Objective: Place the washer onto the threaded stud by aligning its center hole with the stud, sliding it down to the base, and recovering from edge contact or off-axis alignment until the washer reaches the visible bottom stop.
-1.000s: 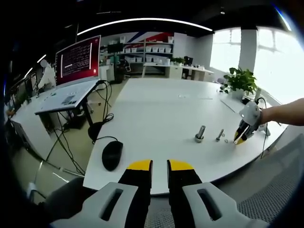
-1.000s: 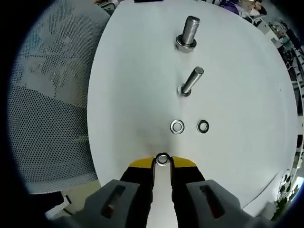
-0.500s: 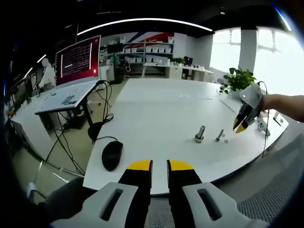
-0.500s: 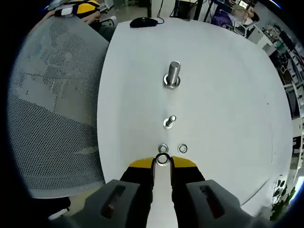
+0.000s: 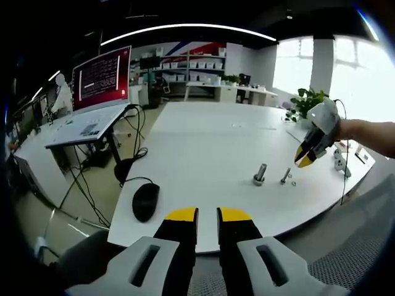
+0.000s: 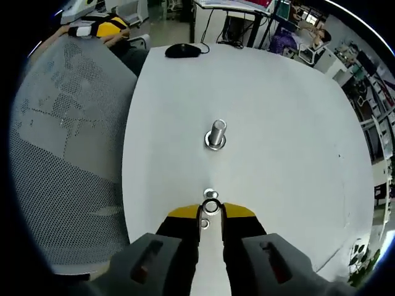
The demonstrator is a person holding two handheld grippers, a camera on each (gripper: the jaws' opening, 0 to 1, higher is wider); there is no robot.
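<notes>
1. The red screen (image 5: 100, 78) at the upper left of the left gripper view has white writing, too small to read.
2. The right tool (image 6: 210, 209) is clenched on the washer (image 6: 211, 207), low in the middle of its view.
3. It has gone higher than before; the big stud (image 6: 215, 134) looks smaller.
4. The left tool (image 5: 207, 215) is almost closed, holding nothing, off the white bench (image 5: 210, 142), and has not moved.
5. The right tool (image 5: 303, 161) hangs at the right.
</notes>
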